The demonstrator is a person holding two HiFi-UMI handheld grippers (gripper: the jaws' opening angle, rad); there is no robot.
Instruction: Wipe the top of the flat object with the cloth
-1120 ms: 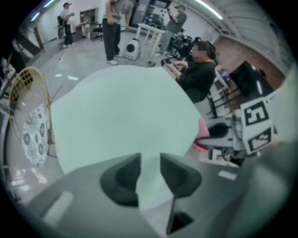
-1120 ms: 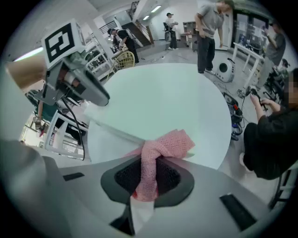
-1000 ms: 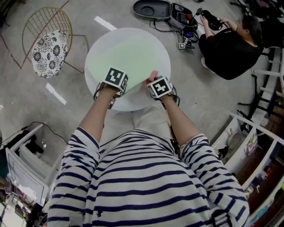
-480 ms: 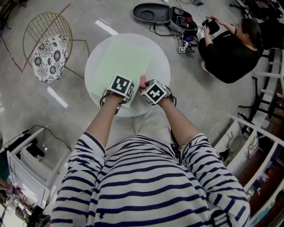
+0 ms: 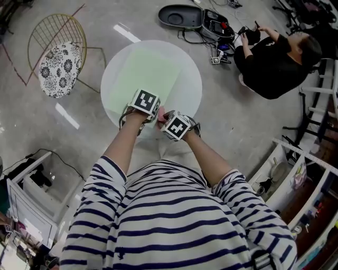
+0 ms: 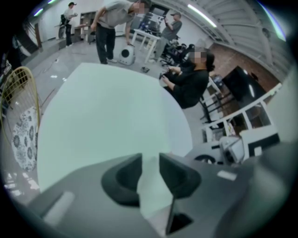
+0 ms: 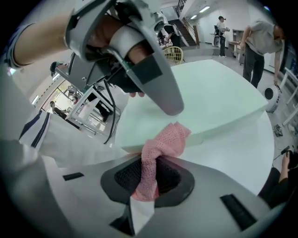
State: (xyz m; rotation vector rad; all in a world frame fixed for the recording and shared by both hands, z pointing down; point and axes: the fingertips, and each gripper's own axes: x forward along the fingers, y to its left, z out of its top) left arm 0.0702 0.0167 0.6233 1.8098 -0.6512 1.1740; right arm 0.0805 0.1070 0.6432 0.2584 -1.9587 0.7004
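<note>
pink cloth point(image 7: 158, 148): bunched and clamped tight in the right gripper point(image 7: 151, 165). its loose end lies at the near corner of the green board point(image 5: 150, 66).
left gripper point(image 6: 149, 172): jaws part-way apart and just been closing. only the pale board shows in the gap, and nothing looks pinched. its tips sit at the board's near edge, just beside the cloth.
step in hand: probably setting the cloth down to start a stroke from the near corner.
doing it well: lower the right gripper so the cloth, not the jaw tips, meets the top. sweep away across the board in overlapping passes. let the left gripper steady the near edge so the board doesn't slide.
surface: the board is smooth, flat and pale green. it lies on a round white table point(image 5: 191, 90) and likely slips easily.
room: grey polished floor point(image 5: 232, 121), a wire chair point(image 5: 59, 60) with a floral cushion, an open case point(image 5: 182, 13) and a seated person point(image 5: 274, 66) well apart.
</note>
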